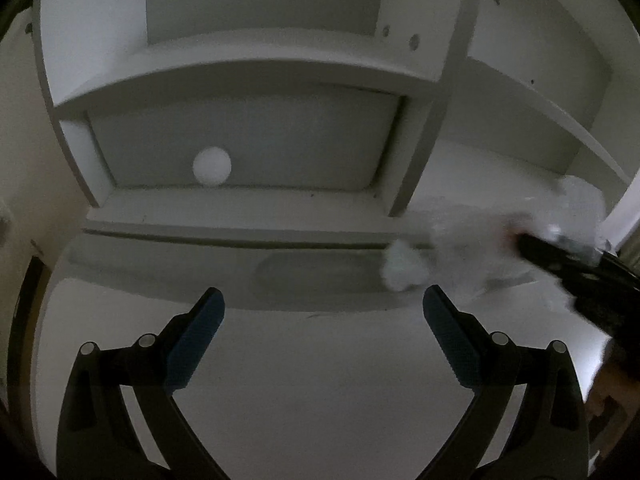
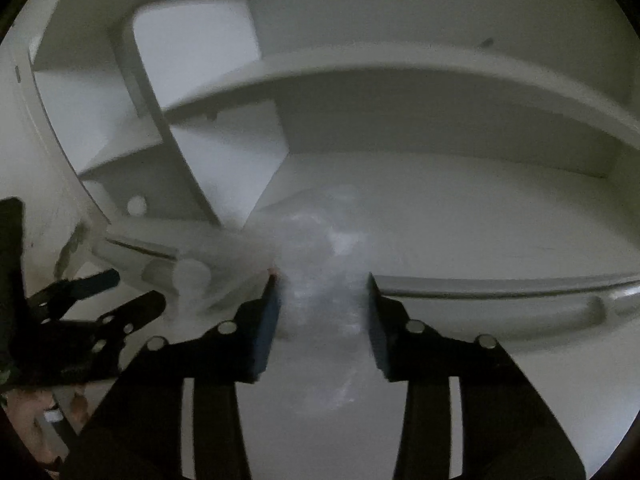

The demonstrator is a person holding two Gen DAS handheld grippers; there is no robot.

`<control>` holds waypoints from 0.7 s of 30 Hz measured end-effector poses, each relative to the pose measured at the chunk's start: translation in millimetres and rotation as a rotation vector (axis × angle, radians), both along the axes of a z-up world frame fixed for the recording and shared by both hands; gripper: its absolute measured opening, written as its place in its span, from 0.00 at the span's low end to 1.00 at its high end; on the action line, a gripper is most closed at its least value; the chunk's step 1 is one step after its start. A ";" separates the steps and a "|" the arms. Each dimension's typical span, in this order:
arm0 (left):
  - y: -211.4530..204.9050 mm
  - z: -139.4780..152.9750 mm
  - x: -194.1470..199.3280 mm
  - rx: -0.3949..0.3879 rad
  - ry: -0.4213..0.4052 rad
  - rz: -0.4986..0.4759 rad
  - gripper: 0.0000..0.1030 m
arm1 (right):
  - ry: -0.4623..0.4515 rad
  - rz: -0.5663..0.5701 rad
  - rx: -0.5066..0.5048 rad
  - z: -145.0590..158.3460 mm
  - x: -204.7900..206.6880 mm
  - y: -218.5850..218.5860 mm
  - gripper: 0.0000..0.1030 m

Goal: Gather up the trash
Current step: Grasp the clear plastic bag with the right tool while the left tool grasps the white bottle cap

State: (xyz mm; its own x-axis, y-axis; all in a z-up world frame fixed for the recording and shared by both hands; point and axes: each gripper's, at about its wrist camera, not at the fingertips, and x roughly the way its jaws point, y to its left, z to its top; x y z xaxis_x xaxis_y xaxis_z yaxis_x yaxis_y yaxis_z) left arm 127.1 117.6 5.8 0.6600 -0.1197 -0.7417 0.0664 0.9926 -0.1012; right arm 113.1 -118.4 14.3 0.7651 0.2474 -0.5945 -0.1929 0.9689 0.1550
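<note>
The right gripper [image 2: 322, 280], jaws partly closed on a crumpled clear plastic wrapper [image 2: 320, 264] lying between them on the white tabletop [image 2: 480, 232], beside the left gripper [image 1: 323, 300], whose jaws stand wide open and empty, a small white crumpled wad [image 1: 402, 270] just beyond its right jaw.

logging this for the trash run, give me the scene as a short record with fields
setting: white desk with a shelf unit at its back
trash: crumpled clear plastic, blurred; a white wad lies next to it
right gripper: clear plastic between its pads, seemingly clamped
left gripper: open, nothing between its pads
other: white ball in the lower shelf bay
</note>
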 end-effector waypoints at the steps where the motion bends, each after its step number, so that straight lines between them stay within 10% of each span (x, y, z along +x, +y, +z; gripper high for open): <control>1: 1.3 -2.5 3.2 -0.006 0.022 0.002 0.94 | -0.019 -0.022 0.011 2.0 -7.0 -7.5 0.38; 11: -38.6 -0.9 -3.2 -0.060 -0.022 -0.086 0.94 | -0.059 -0.087 0.314 10.8 -83.9 -86.5 0.38; 21: -80.5 6.6 -46.4 0.067 -0.053 -0.284 0.94 | -0.084 -0.248 0.211 14.8 -153.3 -139.2 0.38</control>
